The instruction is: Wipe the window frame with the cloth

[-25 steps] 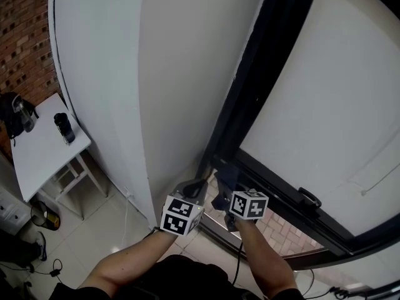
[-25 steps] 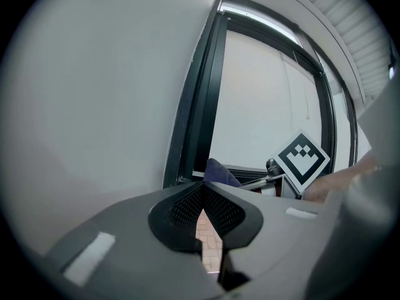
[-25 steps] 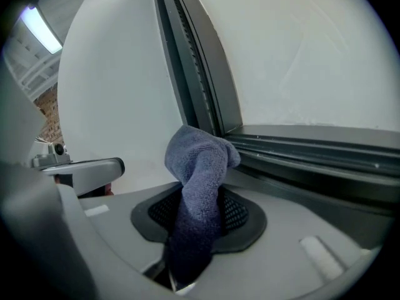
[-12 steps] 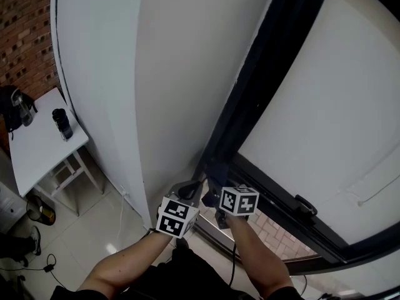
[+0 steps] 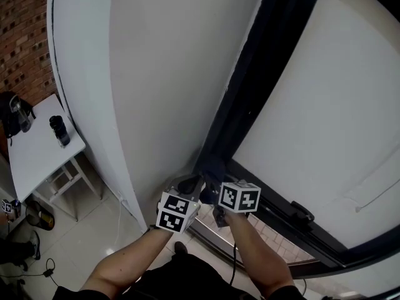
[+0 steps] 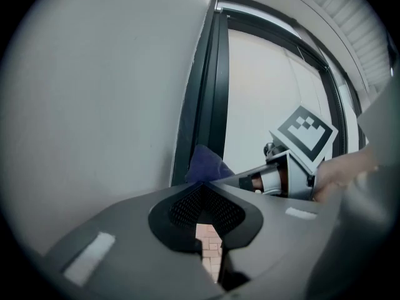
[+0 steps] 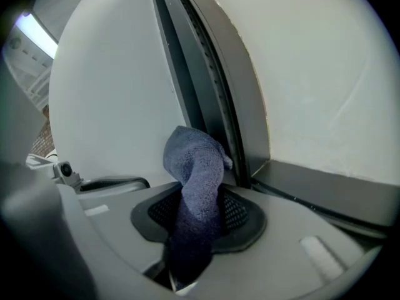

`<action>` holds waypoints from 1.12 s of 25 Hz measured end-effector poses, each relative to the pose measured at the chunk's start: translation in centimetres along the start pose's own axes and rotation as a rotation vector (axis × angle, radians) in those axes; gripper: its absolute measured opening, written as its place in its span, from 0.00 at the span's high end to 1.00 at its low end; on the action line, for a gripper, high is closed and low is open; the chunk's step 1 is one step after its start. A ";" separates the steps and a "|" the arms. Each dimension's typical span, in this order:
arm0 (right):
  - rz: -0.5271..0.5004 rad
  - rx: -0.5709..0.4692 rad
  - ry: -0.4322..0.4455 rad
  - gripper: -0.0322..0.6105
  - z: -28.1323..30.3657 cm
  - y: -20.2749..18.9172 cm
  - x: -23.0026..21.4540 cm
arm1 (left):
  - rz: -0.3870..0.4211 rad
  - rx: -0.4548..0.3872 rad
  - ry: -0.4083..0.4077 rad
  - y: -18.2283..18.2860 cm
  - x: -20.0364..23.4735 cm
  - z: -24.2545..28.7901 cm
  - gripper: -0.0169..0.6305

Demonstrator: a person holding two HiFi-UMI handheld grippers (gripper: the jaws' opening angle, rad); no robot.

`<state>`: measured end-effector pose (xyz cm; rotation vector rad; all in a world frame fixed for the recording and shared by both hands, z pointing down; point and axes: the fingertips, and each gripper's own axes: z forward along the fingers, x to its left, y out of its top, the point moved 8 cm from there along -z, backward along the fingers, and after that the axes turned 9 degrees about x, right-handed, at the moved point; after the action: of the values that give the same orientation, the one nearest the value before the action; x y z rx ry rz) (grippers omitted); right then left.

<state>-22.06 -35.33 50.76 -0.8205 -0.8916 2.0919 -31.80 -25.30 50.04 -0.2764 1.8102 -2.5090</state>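
**Cloth [image 7: 194,180] clamped in the right gripper [image 7: 199,195], at the window frame [image 7: 215,99]**

Head view: both grippers sit side by side at 6 o'clock, and the left gripper [image 5: 189,185] is next to the right one. Their jaws aim at the foot of the frame's black upright. The cloth is only a dark smudge there.

Left gripper view: these jaws are closed together on nothing. The cloth's blue tip peeks just past them at 12 o'clock, against the frame. The right gripper's marker cube is at 3 o'clock.

Right gripper view: only here is the grasp plain. The jaws clench the twisted cloth, which bulges out toward 12 o'clock. Its top touches the frame where the upright meets the bottom rail.
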 end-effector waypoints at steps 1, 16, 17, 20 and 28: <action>-0.001 -0.014 0.002 0.75 -0.4 0.6 0.1 | -0.005 0.000 -0.007 0.1 -0.1 0.1 0.98; -0.007 -0.152 -0.020 0.75 -6.6 7.0 2.3 | -0.004 -0.060 -0.051 4.5 -1.6 -2.6 0.98; -0.005 -0.161 -0.019 0.75 -7.1 7.5 2.4 | 0.002 -0.067 -0.059 5.0 -1.7 -2.7 0.98; 0.012 -0.179 -0.012 0.75 -8.0 8.9 2.6 | 0.034 -0.074 -0.088 6.8 -2.1 -3.2 0.98; -0.018 -0.245 -0.037 0.75 -11.2 12.2 3.8 | 0.028 -0.120 -0.086 12.0 -2.4 -5.0 0.98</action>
<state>-20.02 -34.78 33.95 -0.8972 -1.1879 2.0134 -31.20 -24.11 36.83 -0.3541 1.9195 -2.3359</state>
